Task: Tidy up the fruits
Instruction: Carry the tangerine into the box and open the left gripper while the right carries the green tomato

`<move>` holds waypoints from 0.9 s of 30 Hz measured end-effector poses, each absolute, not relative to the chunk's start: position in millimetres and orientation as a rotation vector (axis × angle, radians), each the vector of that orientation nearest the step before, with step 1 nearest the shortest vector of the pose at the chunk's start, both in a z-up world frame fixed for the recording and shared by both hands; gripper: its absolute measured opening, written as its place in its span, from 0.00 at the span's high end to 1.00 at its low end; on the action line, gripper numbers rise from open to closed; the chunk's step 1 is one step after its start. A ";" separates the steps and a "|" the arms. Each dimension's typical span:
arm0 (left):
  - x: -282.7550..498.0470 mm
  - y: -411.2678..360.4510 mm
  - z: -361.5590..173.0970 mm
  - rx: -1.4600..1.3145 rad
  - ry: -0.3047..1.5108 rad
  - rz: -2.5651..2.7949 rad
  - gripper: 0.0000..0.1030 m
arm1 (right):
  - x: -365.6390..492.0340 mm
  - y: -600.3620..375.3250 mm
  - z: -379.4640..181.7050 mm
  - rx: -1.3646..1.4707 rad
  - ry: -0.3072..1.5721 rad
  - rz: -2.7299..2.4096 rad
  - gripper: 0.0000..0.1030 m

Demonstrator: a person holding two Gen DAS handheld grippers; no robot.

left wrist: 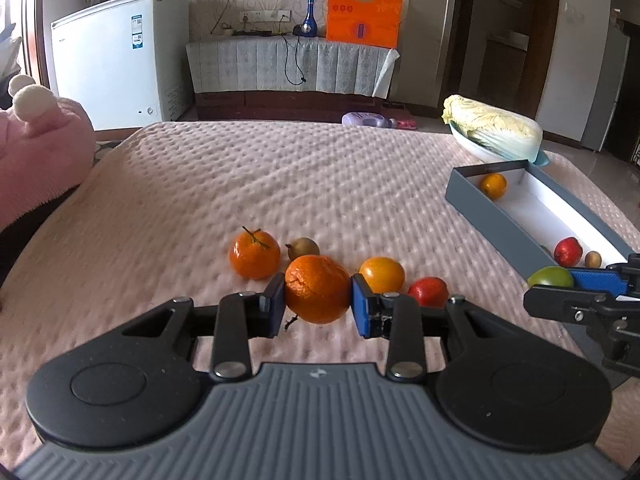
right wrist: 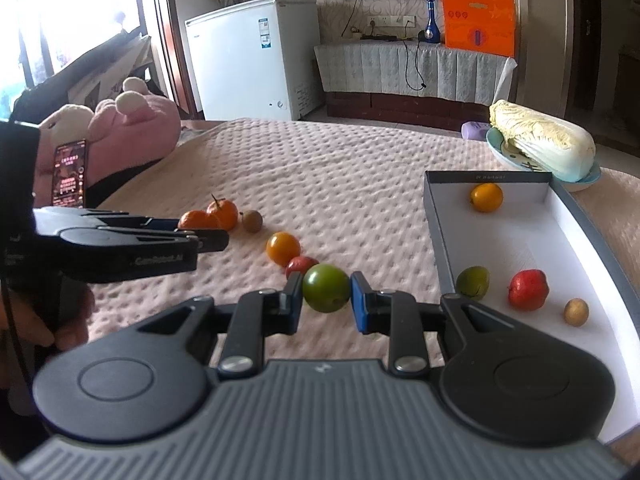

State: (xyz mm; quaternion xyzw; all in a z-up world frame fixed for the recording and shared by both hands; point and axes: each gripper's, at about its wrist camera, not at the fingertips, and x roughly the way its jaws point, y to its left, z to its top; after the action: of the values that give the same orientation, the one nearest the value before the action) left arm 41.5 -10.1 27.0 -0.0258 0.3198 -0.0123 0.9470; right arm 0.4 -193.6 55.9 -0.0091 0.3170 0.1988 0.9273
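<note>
My left gripper [left wrist: 318, 300] is shut on a large orange [left wrist: 317, 289] just above the pink bed cover. Behind it lie a stemmed mandarin [left wrist: 254, 254], a small brown fruit [left wrist: 304, 247], a yellow-orange fruit [left wrist: 382, 275] and a red fruit [left wrist: 429, 291]. My right gripper [right wrist: 326, 298] is shut on a green fruit [right wrist: 326, 288], held left of the grey box [right wrist: 434, 216]. The box holds an orange fruit [right wrist: 486, 197], a green fruit [right wrist: 473, 282], a red fruit [right wrist: 528, 290] and a small brown fruit [right wrist: 576, 312].
A napa cabbage [right wrist: 542, 140] lies in a bowl [right wrist: 500, 152] behind the box. A pink plush toy [left wrist: 36, 148] sits at the bed's left edge. A white freezer [left wrist: 116, 56] and a covered bench [left wrist: 288, 64] stand beyond the bed.
</note>
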 end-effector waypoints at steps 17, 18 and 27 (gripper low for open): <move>44.6 -24.8 34.1 -0.061 0.633 -0.010 0.62 | -6.7 -213.1 62.9 0.008 0.633 0.396 0.72; 44.9 -25.5 34.6 -0.064 0.633 -0.012 0.62 | -7.7 -213.9 63.3 0.007 0.632 0.396 0.72; 45.1 -23.6 35.8 -0.071 0.633 -0.002 0.62 | -8.0 -218.2 64.3 0.016 0.629 0.392 0.72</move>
State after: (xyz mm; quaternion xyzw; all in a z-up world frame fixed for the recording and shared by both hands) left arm 45.1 -23.6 35.8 -0.0349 0.3112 -0.0007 0.9497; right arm -8.0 -218.2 64.3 0.0078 0.3073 0.1917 0.9321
